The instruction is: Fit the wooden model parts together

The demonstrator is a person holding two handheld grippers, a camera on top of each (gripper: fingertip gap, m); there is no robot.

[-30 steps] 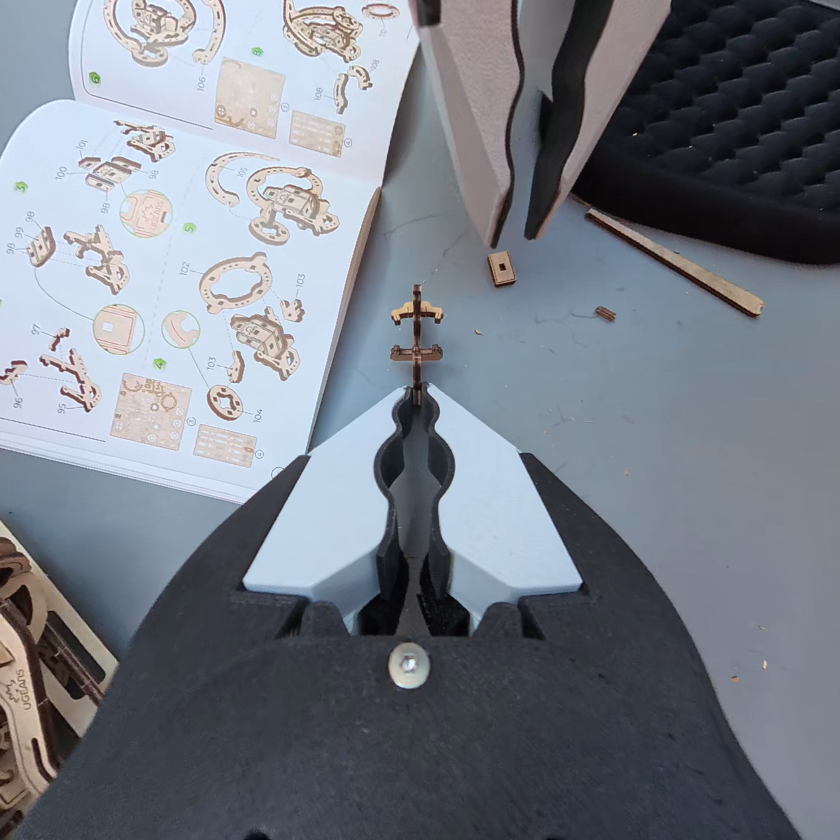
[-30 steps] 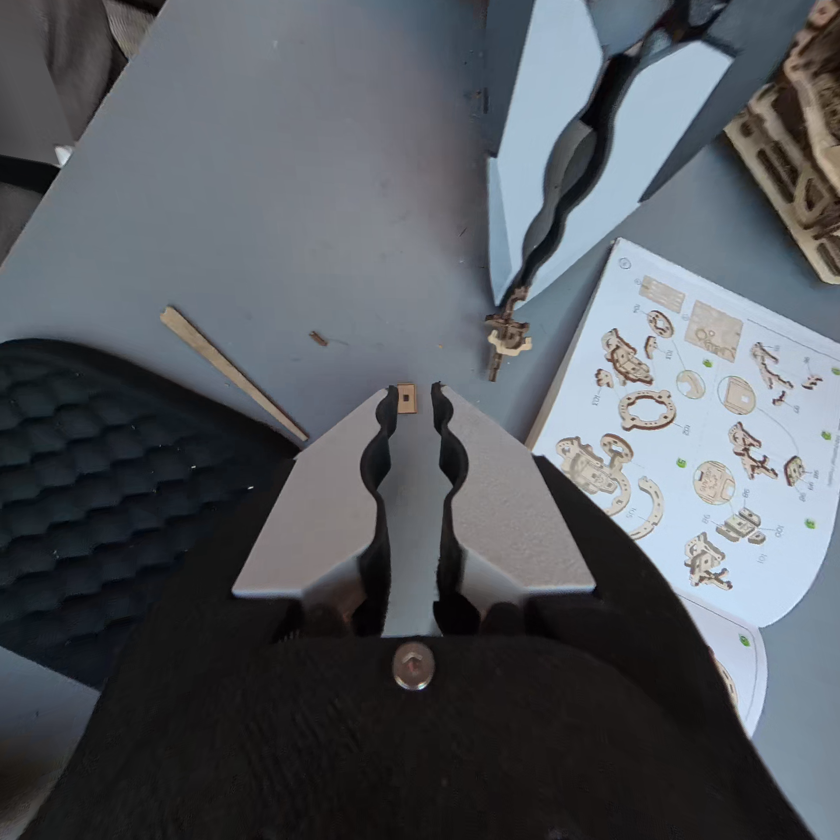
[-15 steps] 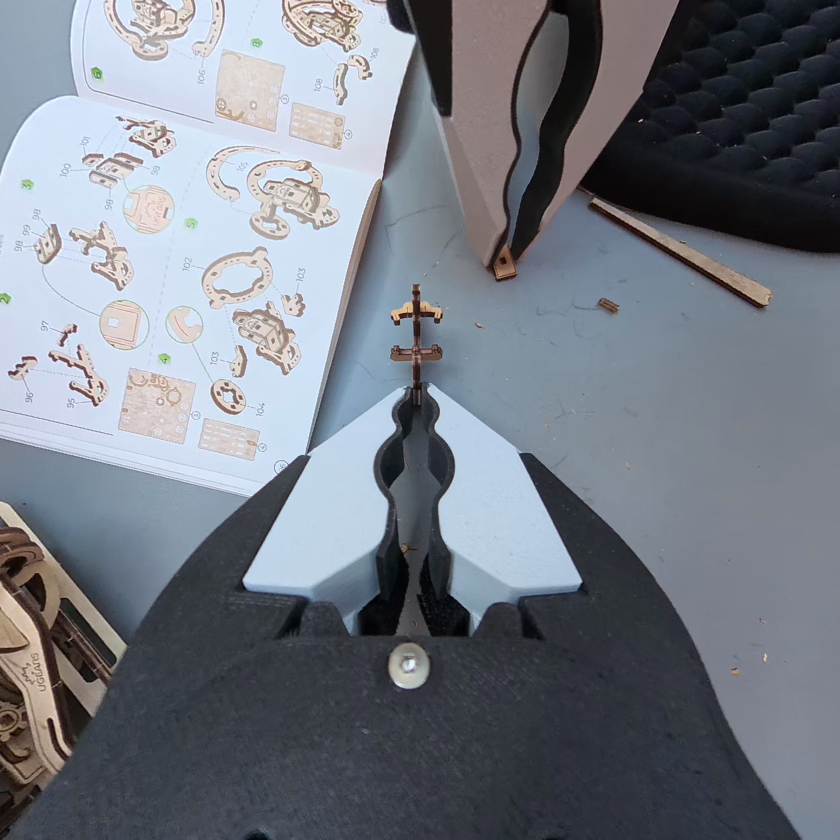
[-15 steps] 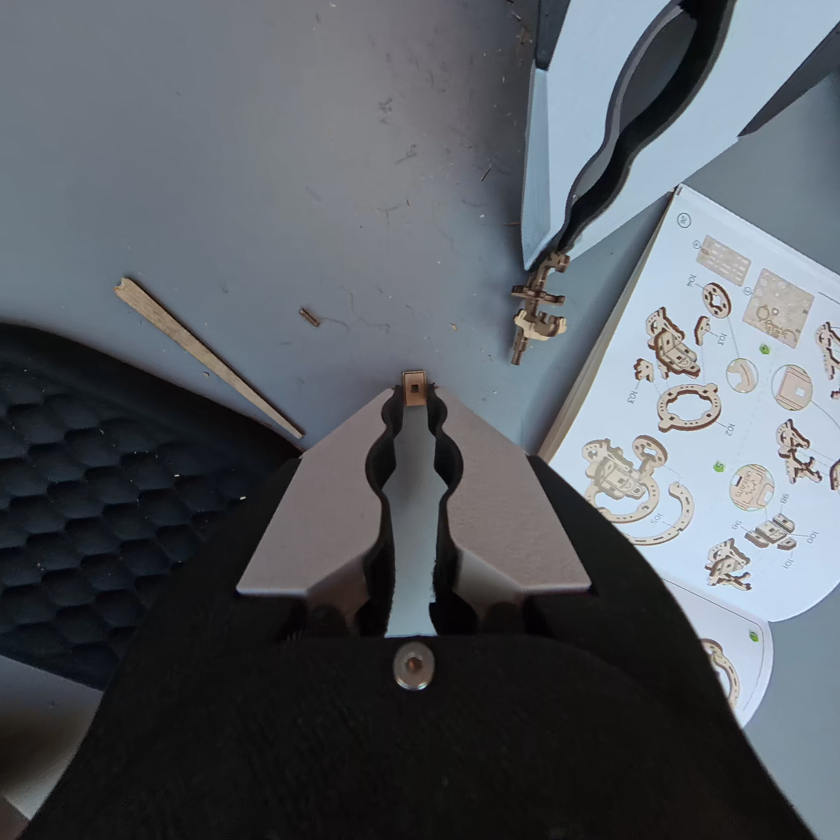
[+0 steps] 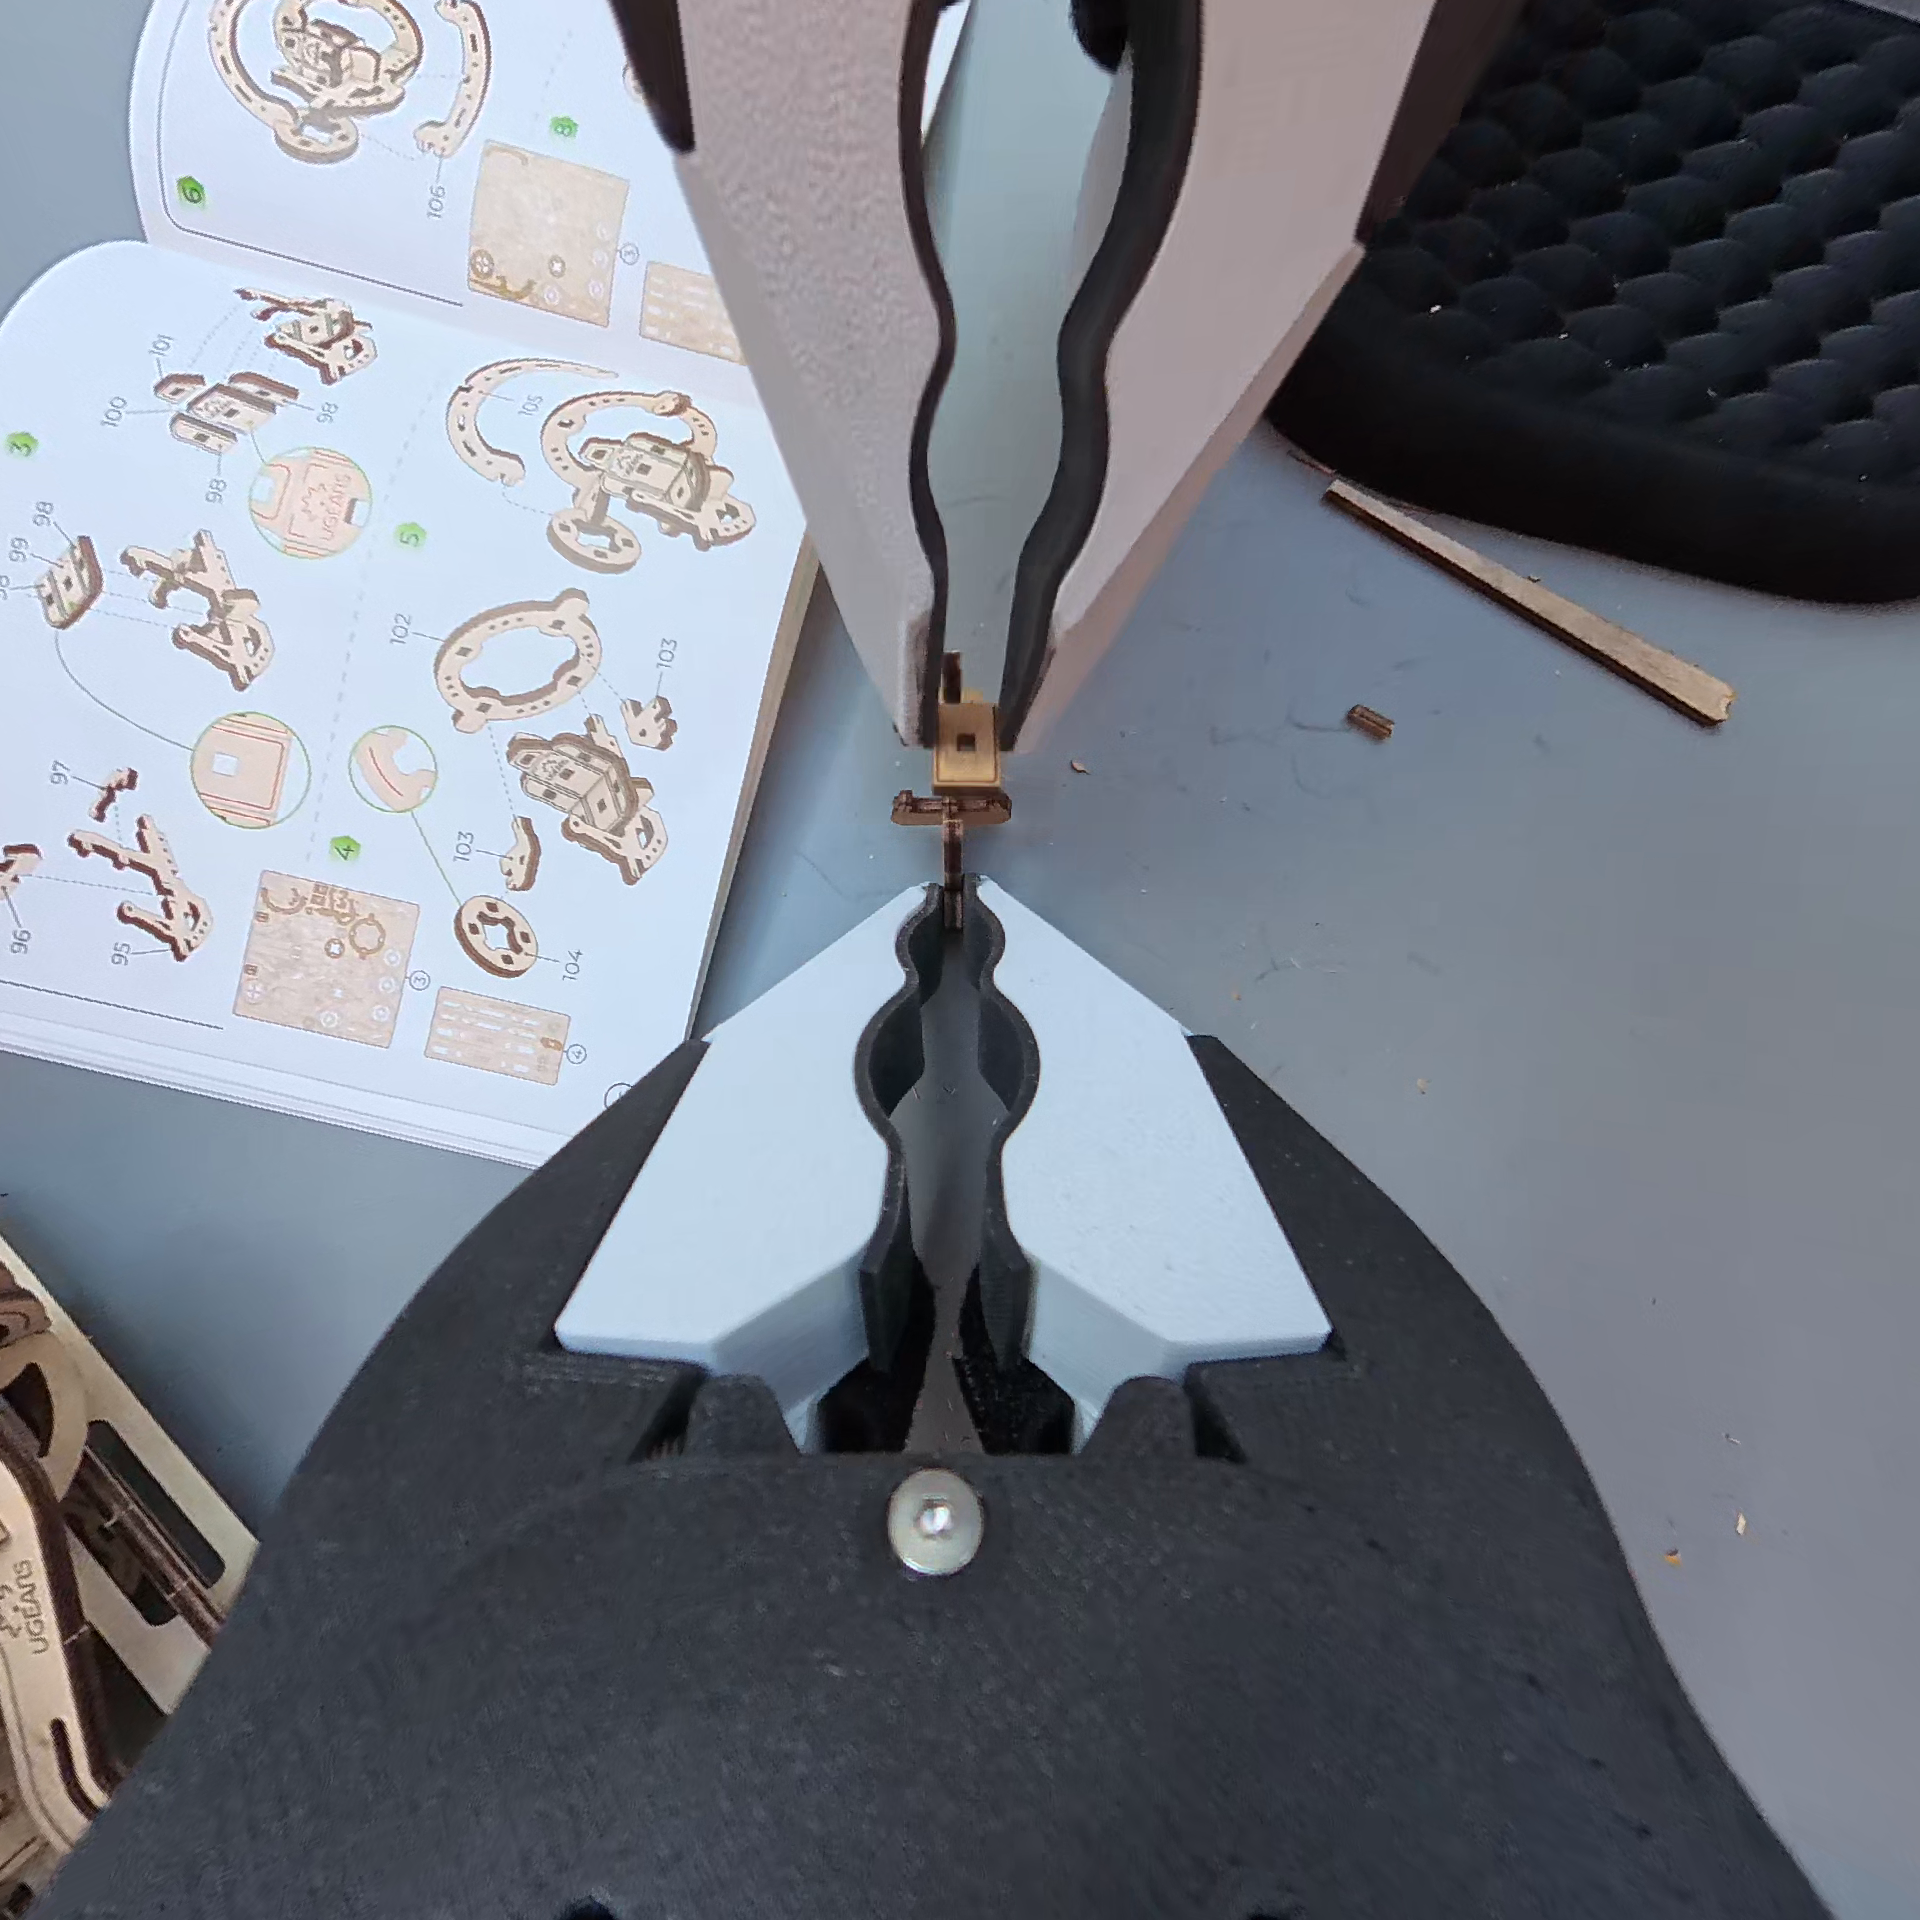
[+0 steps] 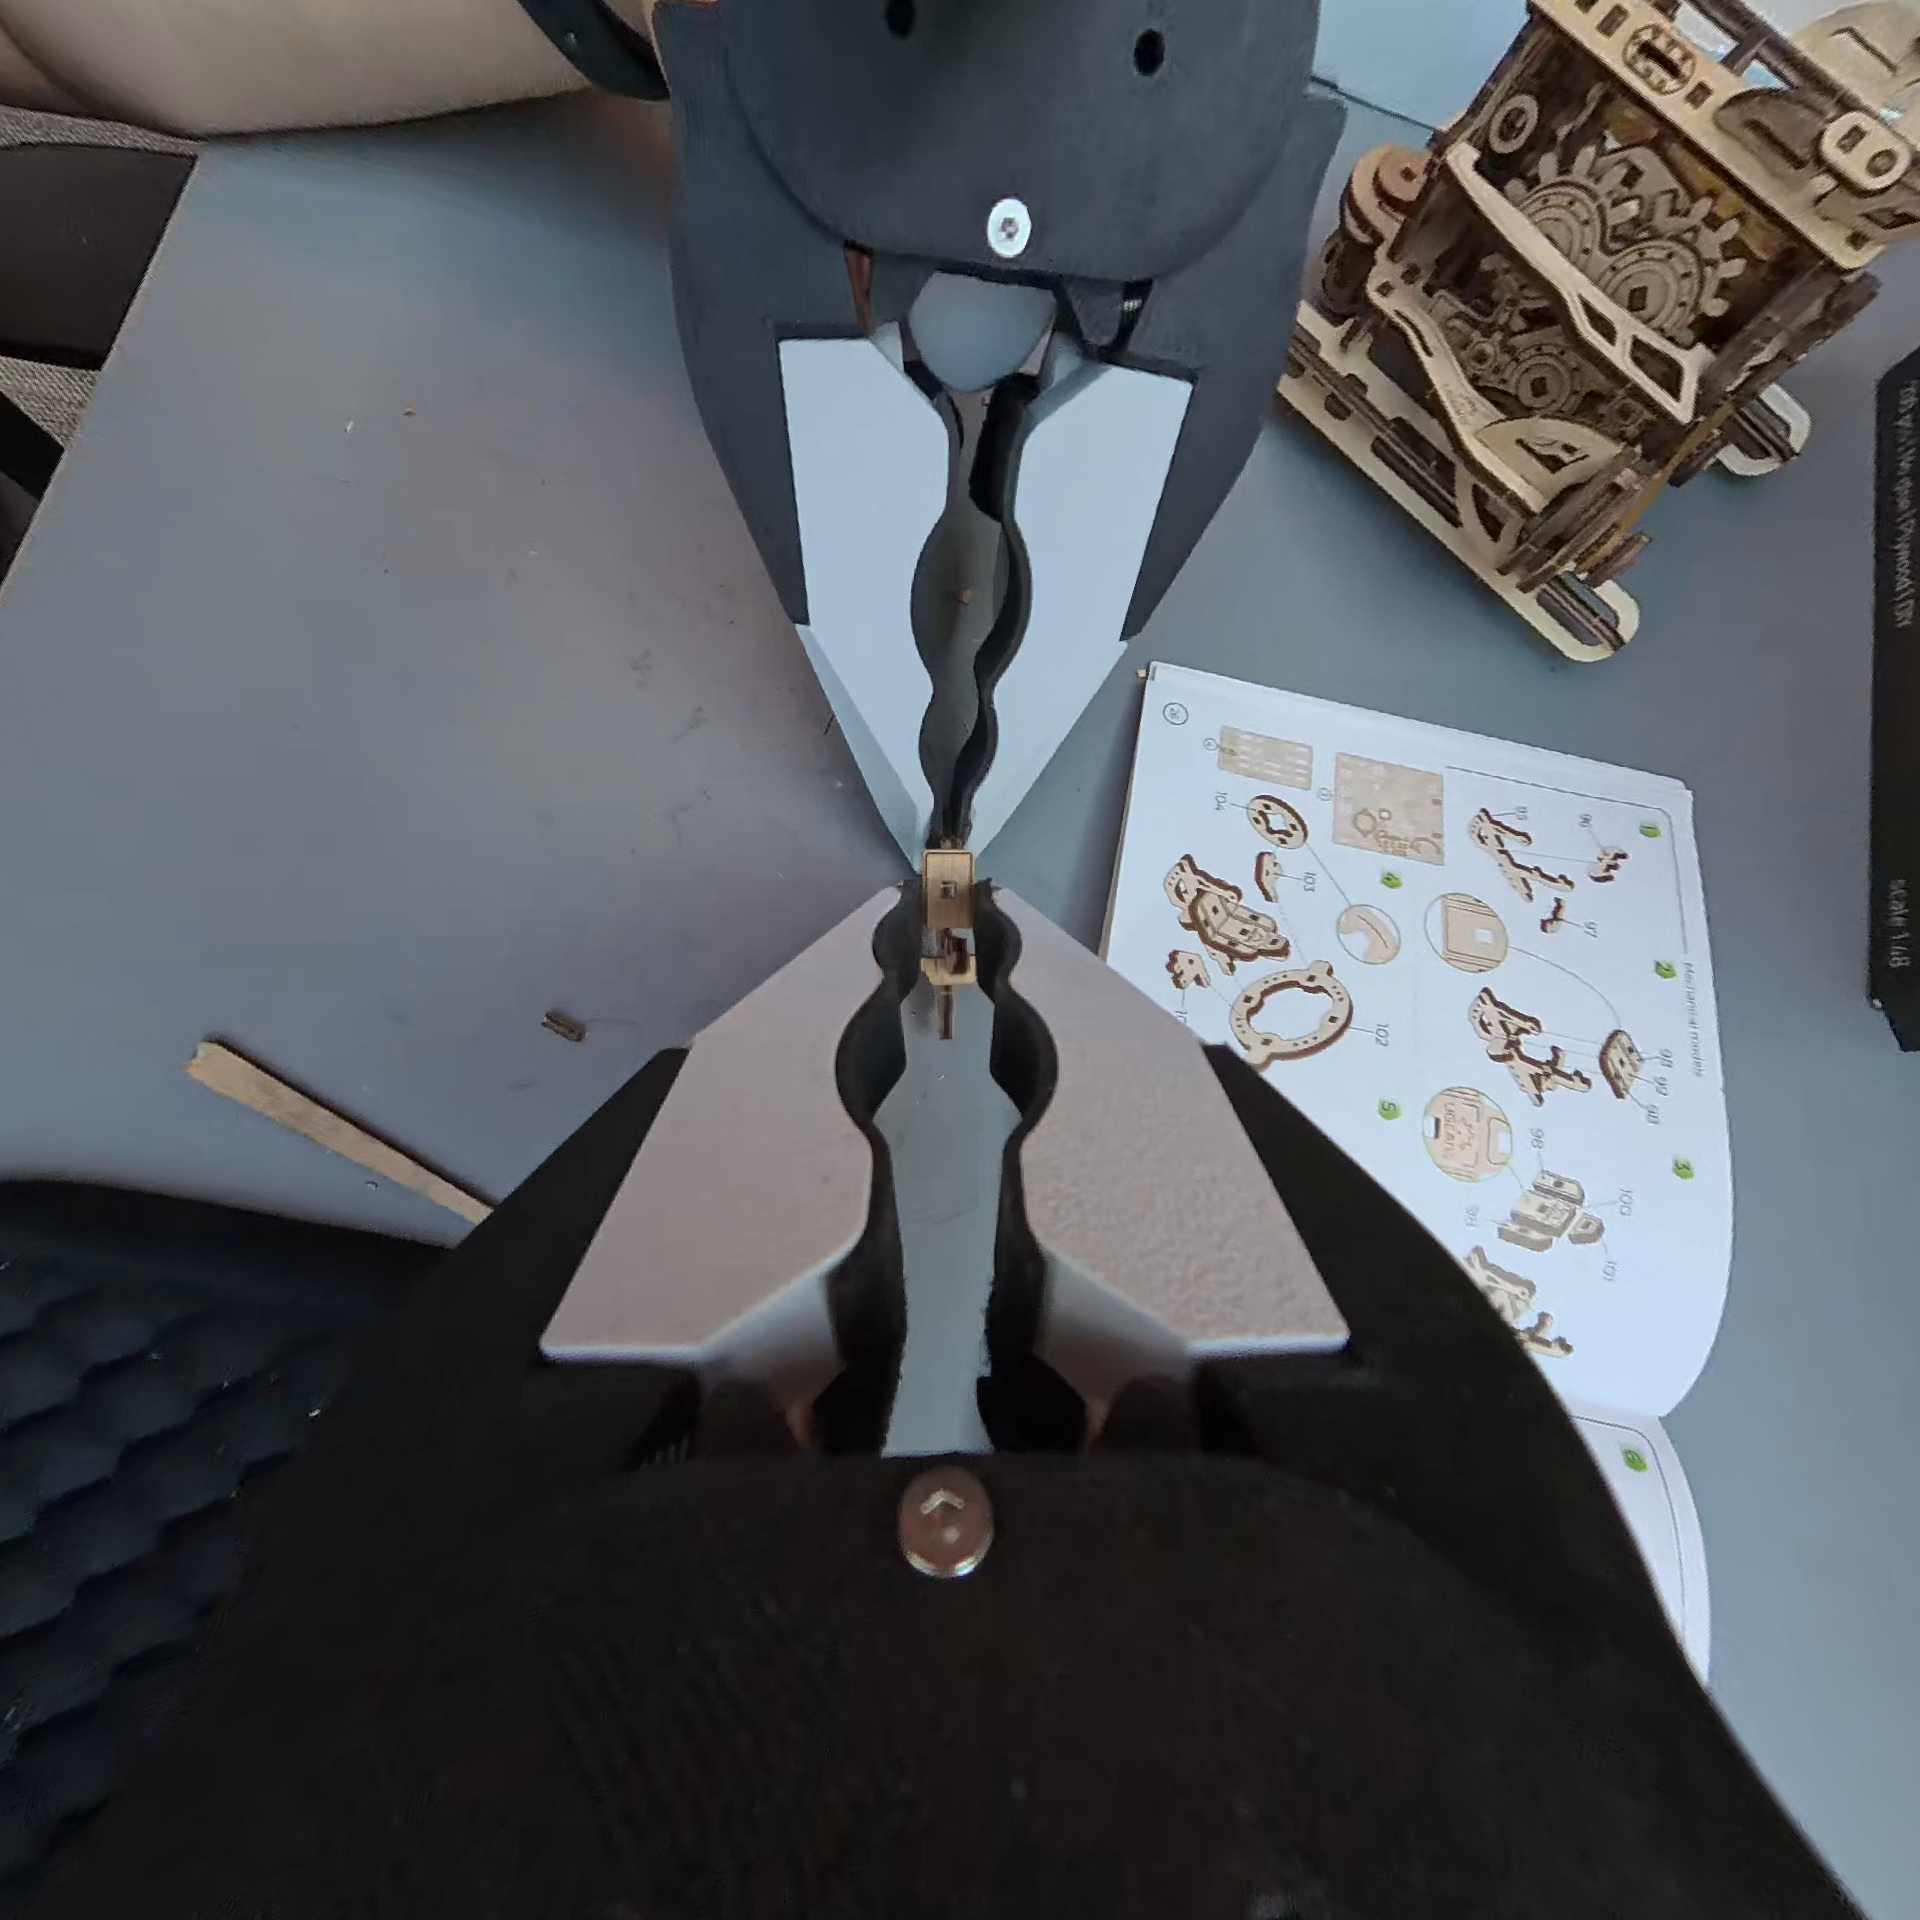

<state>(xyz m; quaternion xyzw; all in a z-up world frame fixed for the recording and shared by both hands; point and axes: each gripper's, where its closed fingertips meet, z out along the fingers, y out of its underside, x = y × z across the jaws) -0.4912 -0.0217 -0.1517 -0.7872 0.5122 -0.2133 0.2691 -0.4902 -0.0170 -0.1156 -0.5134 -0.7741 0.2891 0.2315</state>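
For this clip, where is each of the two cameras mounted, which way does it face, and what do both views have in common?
Left wrist view: sits on the left gripper, looks forward along its fingers over the grey table; the axle piece is pinched at its tips, with the right gripper opposite.
Right wrist view: sits on the right gripper, faces the opposite way; its tips clamp the small square block, with the left gripper meeting it head-on.
Shared: both grippers, both wooden parts, the instruction booklet, the wooden strip, the black foam mat.

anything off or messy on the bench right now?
Minor only: a loose wooden strip lies partly under the black foam mat, with a small offcut and wood crumbs scattered on the table. Nothing looks damaged.
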